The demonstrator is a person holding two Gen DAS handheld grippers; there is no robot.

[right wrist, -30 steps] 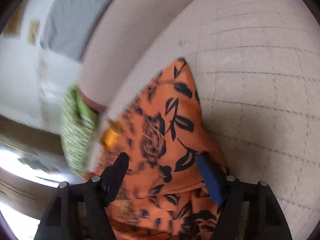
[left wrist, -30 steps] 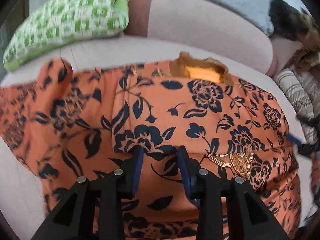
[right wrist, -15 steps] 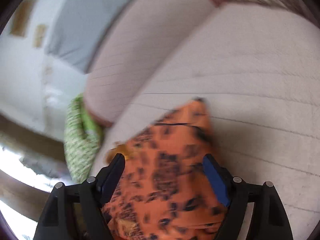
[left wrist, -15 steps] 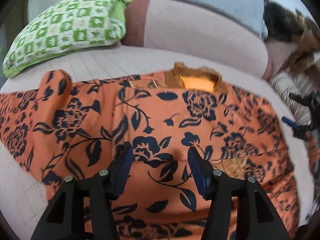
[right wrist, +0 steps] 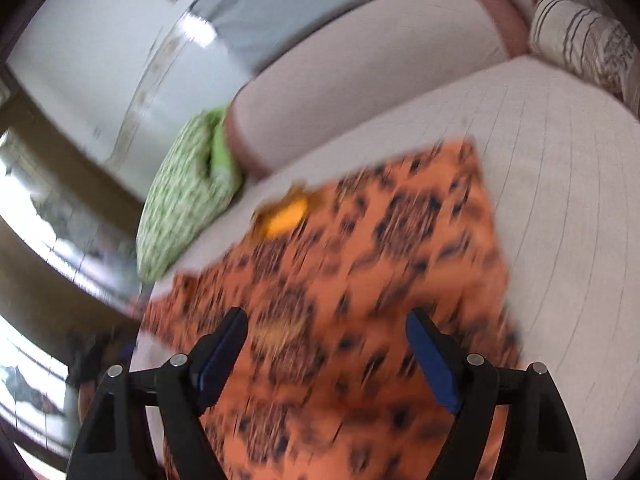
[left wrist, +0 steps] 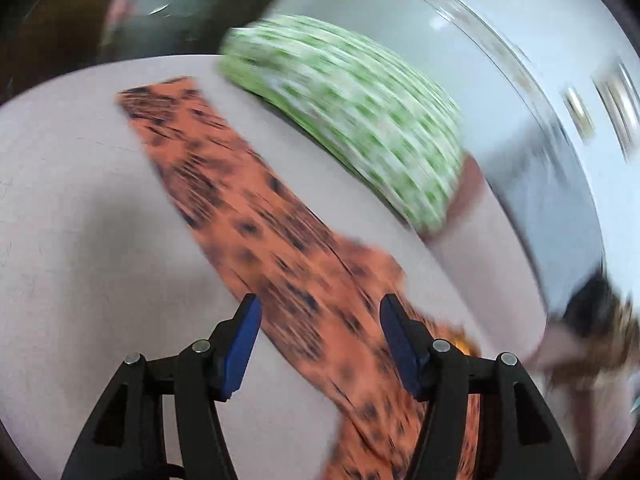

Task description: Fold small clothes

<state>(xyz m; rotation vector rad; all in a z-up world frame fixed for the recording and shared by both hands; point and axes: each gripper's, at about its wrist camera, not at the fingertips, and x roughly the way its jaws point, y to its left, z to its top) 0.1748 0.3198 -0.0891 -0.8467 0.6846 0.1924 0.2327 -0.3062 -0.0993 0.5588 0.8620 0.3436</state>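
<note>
An orange garment with dark blue flowers (right wrist: 360,280) lies flat on the pale sofa seat (right wrist: 560,200); its yellow-lined neck opening (right wrist: 286,216) points toward the backrest. In the left wrist view, blurred by motion, one long sleeve (left wrist: 240,208) of it stretches away toward the far left. My left gripper (left wrist: 320,340) hovers over the near end of that sleeve, its jaws opening, with no cloth pinched between the blue pads. My right gripper (right wrist: 326,356) stands open above the body of the garment, holding nothing.
A green and white checked cushion (left wrist: 352,120) (right wrist: 188,192) leans against the sofa backrest (right wrist: 360,80) beside the garment. A striped cushion (right wrist: 588,48) sits at the far right. A grey cloth (right wrist: 300,8) hangs over the backrest.
The left gripper let go of the folded cloth, opened wider and swung left with a roll, now over the sleeve. The right gripper pulled back and up, showing more of the garment.
</note>
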